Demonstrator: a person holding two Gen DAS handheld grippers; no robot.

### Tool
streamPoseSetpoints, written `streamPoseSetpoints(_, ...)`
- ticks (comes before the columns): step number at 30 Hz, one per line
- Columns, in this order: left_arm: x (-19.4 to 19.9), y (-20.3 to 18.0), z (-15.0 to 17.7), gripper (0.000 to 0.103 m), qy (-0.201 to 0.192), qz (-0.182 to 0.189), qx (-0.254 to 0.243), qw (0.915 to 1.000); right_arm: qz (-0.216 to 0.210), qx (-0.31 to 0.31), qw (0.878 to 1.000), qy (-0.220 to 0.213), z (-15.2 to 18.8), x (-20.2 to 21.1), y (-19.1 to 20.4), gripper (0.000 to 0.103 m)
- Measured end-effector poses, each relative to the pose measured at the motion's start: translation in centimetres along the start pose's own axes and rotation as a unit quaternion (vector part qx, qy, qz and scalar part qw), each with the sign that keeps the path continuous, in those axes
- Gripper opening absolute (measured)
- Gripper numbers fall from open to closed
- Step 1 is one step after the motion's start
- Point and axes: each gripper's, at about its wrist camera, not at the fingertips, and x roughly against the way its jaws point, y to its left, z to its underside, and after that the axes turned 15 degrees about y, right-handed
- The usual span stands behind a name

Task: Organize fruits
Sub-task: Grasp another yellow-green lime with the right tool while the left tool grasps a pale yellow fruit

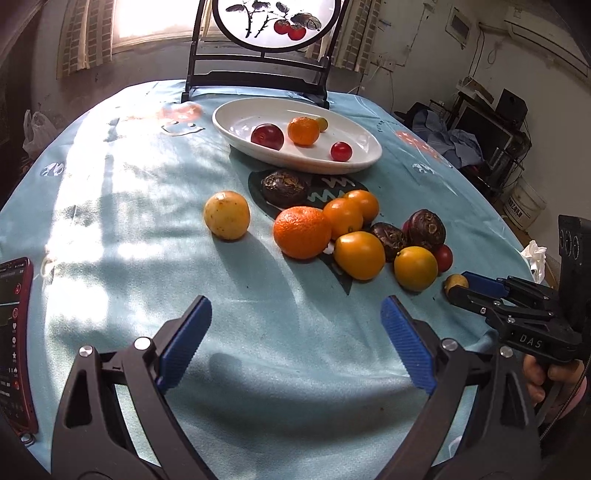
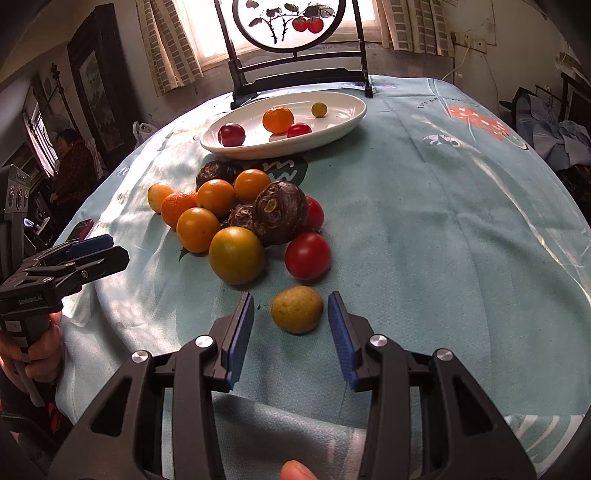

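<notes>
A white oval plate [image 1: 354,168] [image 2: 343,127] at the table's far side holds a dark red fruit [image 1: 267,136], a mandarin [image 1: 303,130], a cherry tomato [image 1: 341,151] and a small yellow fruit [image 2: 318,109]. A pile of orange, brown and red fruits [image 1: 354,229] [image 2: 240,218] lies on the cloth, with a yellow fruit [image 1: 226,215] apart to its left. My right gripper [image 2: 291,314] is open, its pads either side of a small yellow-green fruit [image 2: 297,309] without touching. My left gripper [image 1: 295,328] is open and empty over bare cloth.
A black stand with a round painted screen [image 1: 273,22] rises behind the plate. A phone in a red case [image 1: 14,343] lies at the left table edge. Crumpled white tissue [image 1: 535,254] sits at the right edge. A person [image 2: 72,162] sits far left.
</notes>
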Motion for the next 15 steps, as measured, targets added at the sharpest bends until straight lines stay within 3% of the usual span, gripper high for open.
streamPoseSetpoints(6, -0.26, 0.07, -0.11, 0.095, 0.006, 0.0, 0.002, 1.0, 0.01, 0.003, 1.0, 0.008, -0.1, -0.28, 0.24, 0.042)
streamPoseSetpoints(9, -0.29, 0.33, -0.1, 0.095, 0.007, 0.004, 0.008, 0.9999, 0.017, 0.004, 1.0, 0.011, -0.1, -0.42, 0.39, 0.03)
streamPoseSetpoints(15, -0.43, 0.82, -0.31, 0.095, 0.008, 0.013, 0.018, 0.9997, 0.011, 0.001, 1.0, 0.004, 0.06, -0.32, 0.28, 0.028)
